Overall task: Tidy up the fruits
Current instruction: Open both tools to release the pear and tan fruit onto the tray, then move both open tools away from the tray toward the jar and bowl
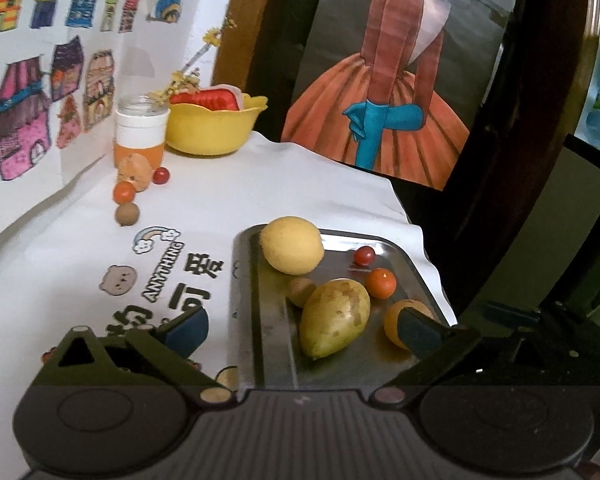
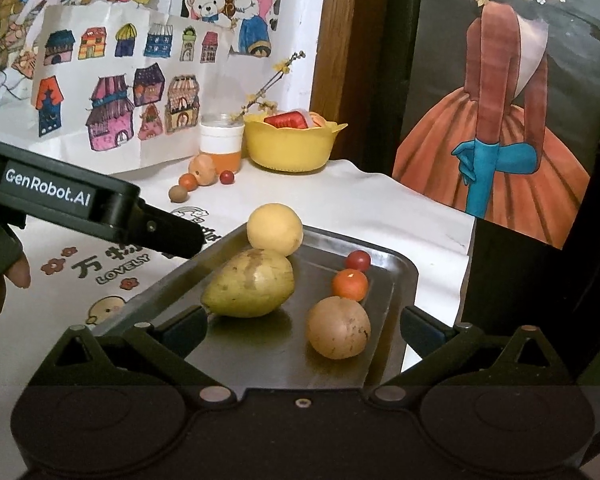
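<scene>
From the left wrist view, the left claw (image 1: 300,330) is spread wide and holds nothing, one pad over the white counter (image 1: 204,200) and the other low over the near right part of the metal tray (image 1: 260,320), which sits at the counter's right edge. On the tray lie a yellow lemon (image 1: 292,245) at the far end, a green-yellow mango (image 1: 335,323) in the middle, a small brown fruit (image 1: 301,291) between them, a cherry tomato (image 1: 364,255) and a small orange (image 1: 381,283) toward the right rim, and a round orange fruit (image 1: 396,322) partly hidden behind the right pad. Near the counter's far left corner stand a jar (image 1: 141,130) and a yellow bowl (image 1: 214,128), with four small fruits (image 1: 130,194) loose in front of the jar. From the right wrist view, the right claw (image 2: 304,330) is also spread and empty, its pads on either side of the tray's (image 2: 396,280) near end, with the round brown fruit (image 2: 338,327) just ahead between them and the mango (image 2: 249,289) to its left. The left claw (image 2: 168,236) reaches in over the tray's left rim, a gloved hand (image 2: 0,276) behind it.
</scene>
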Available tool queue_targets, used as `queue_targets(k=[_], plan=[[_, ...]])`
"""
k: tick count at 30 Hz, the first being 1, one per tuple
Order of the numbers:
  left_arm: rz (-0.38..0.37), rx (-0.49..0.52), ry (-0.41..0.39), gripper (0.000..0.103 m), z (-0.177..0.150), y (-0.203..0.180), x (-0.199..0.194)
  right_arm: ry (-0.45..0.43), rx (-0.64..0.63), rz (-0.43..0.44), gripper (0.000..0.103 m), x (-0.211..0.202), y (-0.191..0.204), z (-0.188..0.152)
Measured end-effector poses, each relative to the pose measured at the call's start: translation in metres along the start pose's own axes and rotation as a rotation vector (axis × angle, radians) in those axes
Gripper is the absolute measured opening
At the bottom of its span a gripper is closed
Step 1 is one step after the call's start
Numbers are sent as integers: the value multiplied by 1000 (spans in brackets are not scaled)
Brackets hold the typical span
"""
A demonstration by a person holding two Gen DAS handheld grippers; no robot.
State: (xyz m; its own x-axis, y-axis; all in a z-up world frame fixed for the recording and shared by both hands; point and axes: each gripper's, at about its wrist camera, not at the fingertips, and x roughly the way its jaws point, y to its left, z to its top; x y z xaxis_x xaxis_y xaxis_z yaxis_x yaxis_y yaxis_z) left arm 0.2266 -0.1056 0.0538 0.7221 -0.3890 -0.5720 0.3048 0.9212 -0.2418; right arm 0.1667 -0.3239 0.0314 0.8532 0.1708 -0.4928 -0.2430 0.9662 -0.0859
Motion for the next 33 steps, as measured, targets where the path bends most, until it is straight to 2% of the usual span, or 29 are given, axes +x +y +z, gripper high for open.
queue_targets(k=[12,19,28,33], plan=[[41,-25,-23,103,-21,21,-39,-24,61,-11,102,-42,16,-10],[35,-119,3,103,-47,37,-58,-21,103,-12,102,-60,29,-23],[152,-179,-80,103,-89,46,-87,-60,123,-54,102,-85,54,-42],[217,-170,-120,103,-106,52,-105,-85,110,-79,102,-97,74,-53]])
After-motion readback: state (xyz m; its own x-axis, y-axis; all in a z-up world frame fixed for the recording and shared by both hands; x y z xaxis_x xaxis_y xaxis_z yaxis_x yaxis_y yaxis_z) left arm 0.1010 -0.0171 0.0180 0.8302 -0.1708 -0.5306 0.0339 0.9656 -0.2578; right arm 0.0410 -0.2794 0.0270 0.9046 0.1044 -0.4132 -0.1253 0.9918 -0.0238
